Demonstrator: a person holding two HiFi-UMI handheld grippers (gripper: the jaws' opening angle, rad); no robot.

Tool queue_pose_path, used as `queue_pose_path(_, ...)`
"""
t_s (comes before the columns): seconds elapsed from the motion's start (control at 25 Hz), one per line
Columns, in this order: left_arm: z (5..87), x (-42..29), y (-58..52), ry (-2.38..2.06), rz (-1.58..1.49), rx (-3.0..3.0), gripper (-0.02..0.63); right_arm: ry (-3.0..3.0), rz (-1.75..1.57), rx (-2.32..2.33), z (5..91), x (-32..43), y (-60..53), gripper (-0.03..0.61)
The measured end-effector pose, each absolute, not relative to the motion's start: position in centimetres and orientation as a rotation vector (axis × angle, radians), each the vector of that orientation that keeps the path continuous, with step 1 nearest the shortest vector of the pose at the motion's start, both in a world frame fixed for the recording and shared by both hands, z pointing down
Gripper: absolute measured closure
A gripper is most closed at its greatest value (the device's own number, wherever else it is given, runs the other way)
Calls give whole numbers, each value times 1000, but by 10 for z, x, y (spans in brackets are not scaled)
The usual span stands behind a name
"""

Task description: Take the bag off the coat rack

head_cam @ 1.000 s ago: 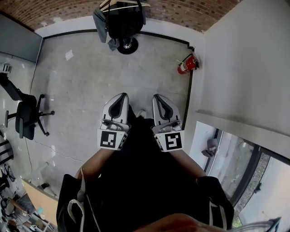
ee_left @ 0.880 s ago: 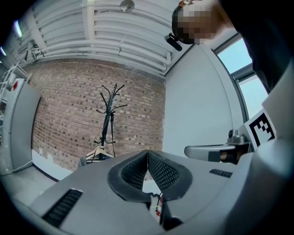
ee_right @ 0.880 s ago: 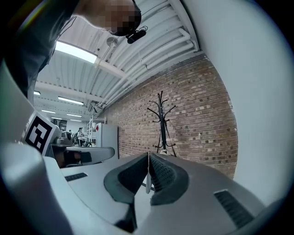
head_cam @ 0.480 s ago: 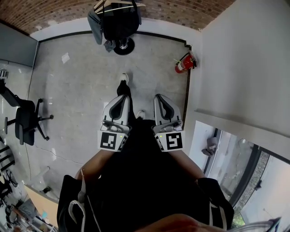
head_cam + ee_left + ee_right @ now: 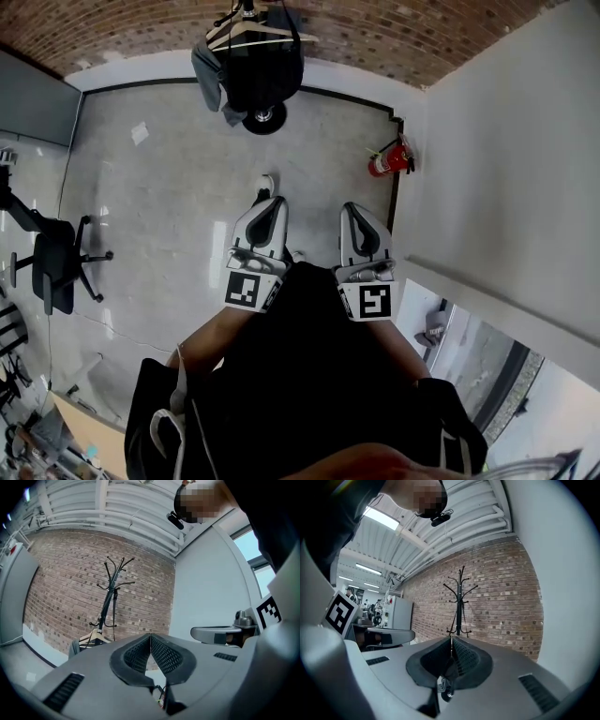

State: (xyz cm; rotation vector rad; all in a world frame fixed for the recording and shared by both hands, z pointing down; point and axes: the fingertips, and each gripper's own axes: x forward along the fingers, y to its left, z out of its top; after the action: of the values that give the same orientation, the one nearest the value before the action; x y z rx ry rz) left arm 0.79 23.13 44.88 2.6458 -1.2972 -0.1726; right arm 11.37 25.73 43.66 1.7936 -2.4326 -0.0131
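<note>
A black coat rack (image 5: 255,56) stands against the brick wall at the far end of the floor, with a black bag (image 5: 262,70) and a grey garment (image 5: 208,75) hanging on it. Its bare upper hooks show as the coat rack (image 5: 111,595) in the left gripper view and the coat rack (image 5: 459,599) in the right gripper view. My left gripper (image 5: 275,203) and right gripper (image 5: 352,210) are held side by side at waist height, well short of the rack. Both are shut with nothing between the jaws.
A red fire extinguisher (image 5: 389,159) stands at the wall corner on the right. A black office chair (image 5: 52,258) sits at the left. The white wall (image 5: 506,169) runs along the right, with a window below. A foot (image 5: 265,186) steps forward on grey concrete.
The view has advanced toward the rack and tilted; both grippers sit slightly lower and further right in the head view. Both stay shut.
</note>
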Motion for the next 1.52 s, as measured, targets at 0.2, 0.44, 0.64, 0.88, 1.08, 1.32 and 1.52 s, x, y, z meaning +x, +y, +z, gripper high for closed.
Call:
queue_pose_path(0.2,445,-3,164,-1327,-225,2617,594,-2441,7,1749,442,108,199,557)
queue_pose_path(0.44,447,-23,100,-1389,-189,2576,593,-2449,-22,1667,455,93,125,557)
queue_pose_path(0.64,450,-33,51,-1383,-189,2521,593,-2487,19,1642,450,75,65,557)
queue_pose_path(0.88,439,-35,-8,-1331,-138,2593,592,-2464,77,1693,446,71,-2,557)
queue_pose_path(1.08,425,-52,-59,-1319,-117,2660,592,-2469,70,1771,430,57,-59,557)
queue_pose_path(1.32,416,-48,-98,-1285,-123,2710,592,-2503,7,1792,416,49,-92,557)
queue_pose_path(1.52,411,-52,-121,-1368,-187,2644,592,-2495,39,1774,425,53,-102,557)
